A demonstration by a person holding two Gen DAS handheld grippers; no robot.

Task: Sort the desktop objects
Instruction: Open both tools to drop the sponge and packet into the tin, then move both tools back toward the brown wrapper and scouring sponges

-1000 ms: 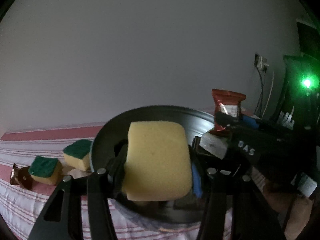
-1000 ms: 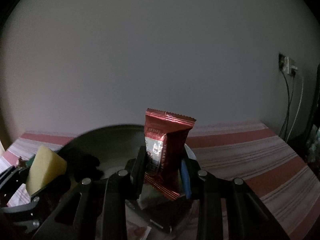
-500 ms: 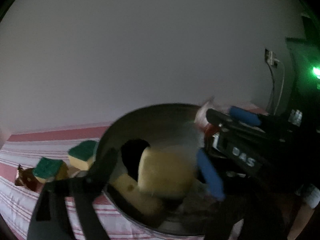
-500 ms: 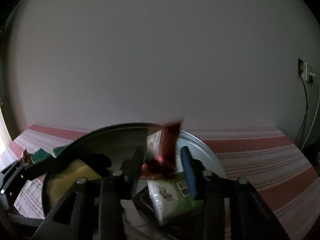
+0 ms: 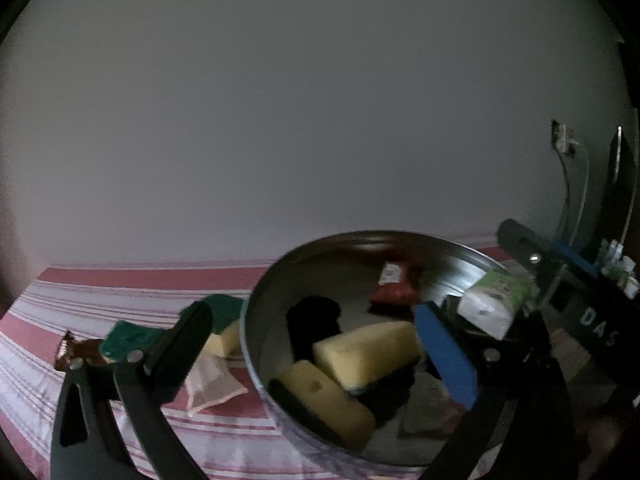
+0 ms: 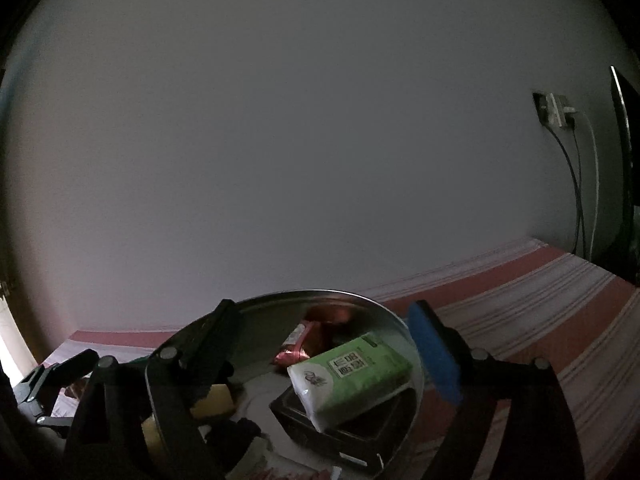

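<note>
The round metal tin (image 5: 360,240) sits on the red-and-white striped worktop (image 5: 120,280) and already holds two yellow sponges (image 5: 366,350), a red foil snack packet (image 5: 394,290), a green-and-white tissue pack (image 6: 352,372) lying on a dark box, and some black items too dim to identify. The step in hand looks like the release: both drops into the tin seem finished. The left hand-held gripper (image 5: 312,336) has its jaws spread wide over the tin with nothing between them, and the right hand-held gripper (image 6: 324,332) is likewise spread and empty above the tin's far half. A second ago the left one pinched a yellow sponge and the right one a red packet; both jaws have just been opening, and those items now lie inside the tin. Left of the tin, two green-topped sponges (image 5: 134,338), a brown wrapper (image 5: 74,350) and a pale sachet (image 5: 210,384) remain on the cloth. The next move probably calls for backing the left gripper out of the tin, swinging it over to those leftovers, and closing on one squarely, since the sponges lie close together and the sachet is thin and flat.
</note>
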